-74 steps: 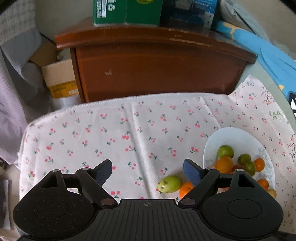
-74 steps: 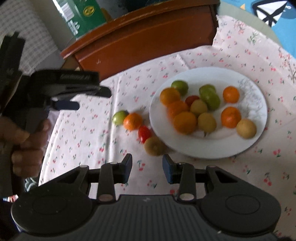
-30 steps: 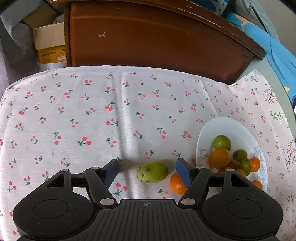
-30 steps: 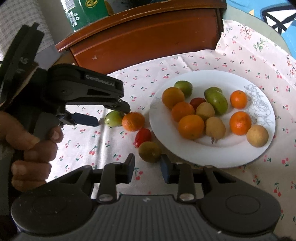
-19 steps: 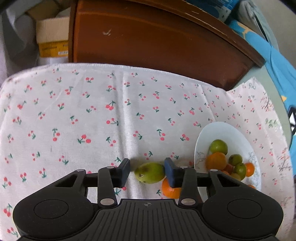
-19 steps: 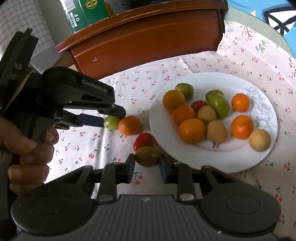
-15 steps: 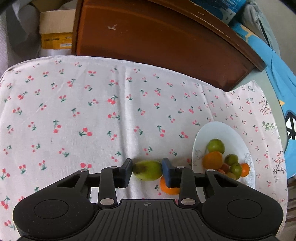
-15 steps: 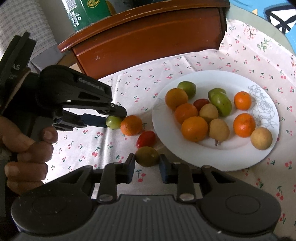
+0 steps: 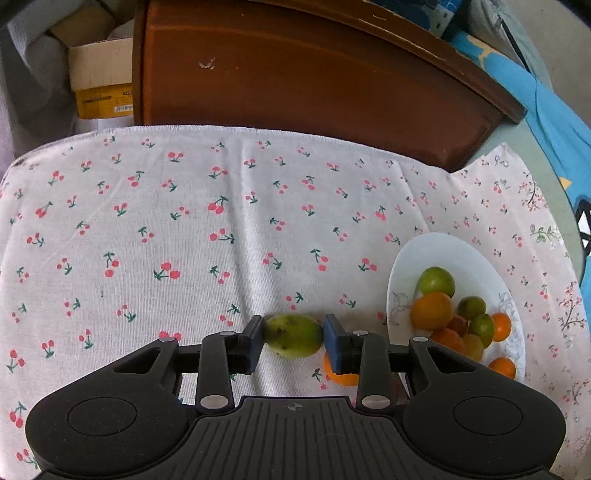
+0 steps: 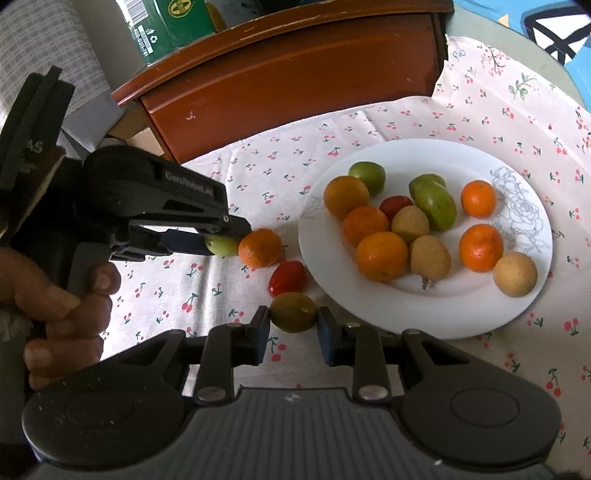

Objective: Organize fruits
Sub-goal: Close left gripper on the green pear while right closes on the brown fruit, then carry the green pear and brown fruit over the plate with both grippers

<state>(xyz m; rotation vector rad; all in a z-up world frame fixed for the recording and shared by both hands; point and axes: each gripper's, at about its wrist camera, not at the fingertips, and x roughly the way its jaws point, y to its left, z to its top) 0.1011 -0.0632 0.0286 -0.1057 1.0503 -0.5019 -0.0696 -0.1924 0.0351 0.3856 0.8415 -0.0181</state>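
My left gripper (image 9: 293, 338) is shut on a green fruit (image 9: 294, 335) just above the cherry-print cloth (image 9: 147, 240); it also shows in the right wrist view (image 10: 221, 245). My right gripper (image 10: 293, 325) is shut on a brownish-green fruit (image 10: 293, 312) beside the white plate (image 10: 461, 325). The plate holds several orange, green and tan fruits and also shows in the left wrist view (image 9: 436, 251). A loose orange fruit (image 10: 259, 248) and a red fruit (image 10: 287, 277) lie on the cloth left of the plate.
A brown wooden cabinet (image 9: 314, 85) stands behind the table with green boxes (image 10: 166, 26) on top. A cardboard box (image 9: 101, 85) sits on the floor at the far left. Blue fabric (image 9: 546, 110) lies to the right.
Both grippers moved in around their fruits and closed on them. The left gripper has lifted the green fruit slightly.
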